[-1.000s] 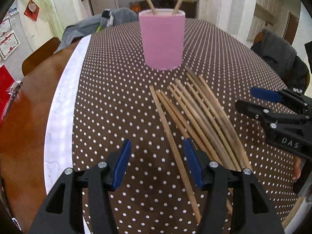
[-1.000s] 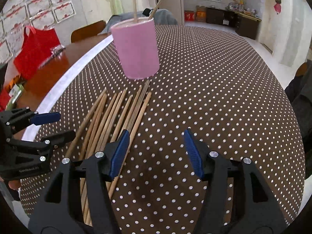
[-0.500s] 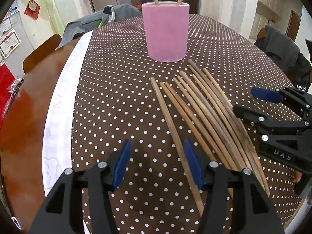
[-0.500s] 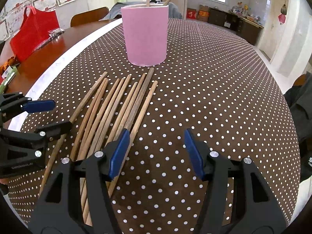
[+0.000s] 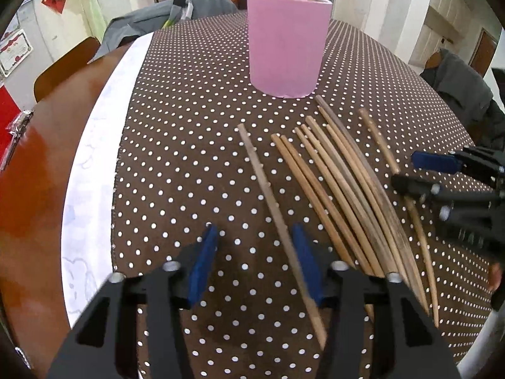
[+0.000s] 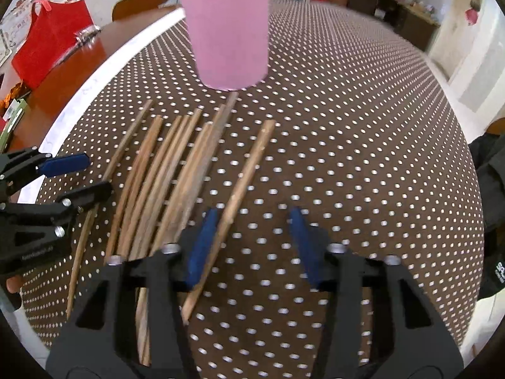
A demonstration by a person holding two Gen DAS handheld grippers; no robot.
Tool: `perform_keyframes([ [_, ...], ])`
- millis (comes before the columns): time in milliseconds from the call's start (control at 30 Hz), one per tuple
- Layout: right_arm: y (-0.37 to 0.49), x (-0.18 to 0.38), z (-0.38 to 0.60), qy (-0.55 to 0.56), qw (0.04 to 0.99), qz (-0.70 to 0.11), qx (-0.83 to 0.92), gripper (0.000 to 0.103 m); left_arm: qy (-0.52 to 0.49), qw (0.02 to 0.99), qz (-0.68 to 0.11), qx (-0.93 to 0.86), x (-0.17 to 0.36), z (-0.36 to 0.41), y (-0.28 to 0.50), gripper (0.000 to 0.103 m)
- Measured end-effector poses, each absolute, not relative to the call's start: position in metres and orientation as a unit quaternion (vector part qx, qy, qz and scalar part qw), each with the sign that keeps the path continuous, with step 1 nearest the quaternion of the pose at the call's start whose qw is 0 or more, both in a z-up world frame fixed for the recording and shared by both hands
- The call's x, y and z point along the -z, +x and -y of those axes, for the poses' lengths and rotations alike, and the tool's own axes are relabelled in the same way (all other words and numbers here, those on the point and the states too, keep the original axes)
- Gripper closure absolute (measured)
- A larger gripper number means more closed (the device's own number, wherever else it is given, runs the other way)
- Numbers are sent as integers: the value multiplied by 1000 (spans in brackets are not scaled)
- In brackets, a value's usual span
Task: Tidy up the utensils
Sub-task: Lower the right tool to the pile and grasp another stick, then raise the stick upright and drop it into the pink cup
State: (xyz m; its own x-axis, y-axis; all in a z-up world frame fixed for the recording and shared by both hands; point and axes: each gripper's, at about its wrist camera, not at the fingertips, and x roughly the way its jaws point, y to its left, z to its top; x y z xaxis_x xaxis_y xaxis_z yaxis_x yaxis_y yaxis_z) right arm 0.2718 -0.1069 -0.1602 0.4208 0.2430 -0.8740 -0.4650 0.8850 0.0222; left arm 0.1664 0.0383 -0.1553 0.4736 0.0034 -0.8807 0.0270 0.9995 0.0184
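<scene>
A pink cup [image 5: 287, 44] [image 6: 230, 31] with two chopsticks upright in it stands on the dotted tablecloth. Several wooden chopsticks [image 5: 344, 189] [image 6: 164, 170] lie side by side in front of it. In the left wrist view my left gripper [image 5: 255, 262] is closing around the leftmost chopstick [image 5: 265, 186], which rests against the right pad only. In the right wrist view my right gripper [image 6: 252, 246] is closing around the rightmost chopstick [image 6: 249, 170], which lies along the left pad only. Each gripper also shows in the other's view: the right gripper [image 5: 419, 173] and the left gripper [image 6: 79, 177].
The brown dotted cloth [image 5: 176, 145] ends in a white border [image 5: 91, 170] with bare wood table [image 5: 31, 189] beyond. A red bag [image 6: 53, 44] sits at the far left, chairs [image 5: 63, 66] and grey jackets [image 5: 457, 94] stand around the table.
Both pairs of jaws have narrowed. The outermost chopstick on each side has slid away from the bundle and now sits between a gripper's pads. The cup looks closer in both views.
</scene>
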Motion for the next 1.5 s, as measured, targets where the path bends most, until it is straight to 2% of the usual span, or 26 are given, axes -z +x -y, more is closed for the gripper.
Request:
perform_keyframes([
  [67, 285, 158, 114, -105, 818, -519, -223, 79, 9, 855, -519, 2, 153, -40, 171, 86],
  [133, 295, 156, 119, -96, 804, -539, -231, 84, 3, 852, -523, -4, 153, -42, 175, 93],
  [233, 308, 155, 123, -81, 788, -562, -237, 90, -13, 849, -529, -1, 153, -44, 182, 97],
  [467, 322, 152, 141, -42, 782, -565, -259, 97, -65, 854, -516, 22, 148, -53, 186, 98],
  [900, 303, 122, 166, 16, 812, -493, -313, 98, -73, 913, -396, 64, 89, -42, 165, 98],
  [1100, 295, 93, 192, 58, 839, -429, -330, 98, -66, 942, -316, 92, 62, -31, 157, 98],
  [1500, 276, 31, 217, 130, 894, -249, -349, 97, -94, 981, -133, 105, 21, -28, 169, 98],
])
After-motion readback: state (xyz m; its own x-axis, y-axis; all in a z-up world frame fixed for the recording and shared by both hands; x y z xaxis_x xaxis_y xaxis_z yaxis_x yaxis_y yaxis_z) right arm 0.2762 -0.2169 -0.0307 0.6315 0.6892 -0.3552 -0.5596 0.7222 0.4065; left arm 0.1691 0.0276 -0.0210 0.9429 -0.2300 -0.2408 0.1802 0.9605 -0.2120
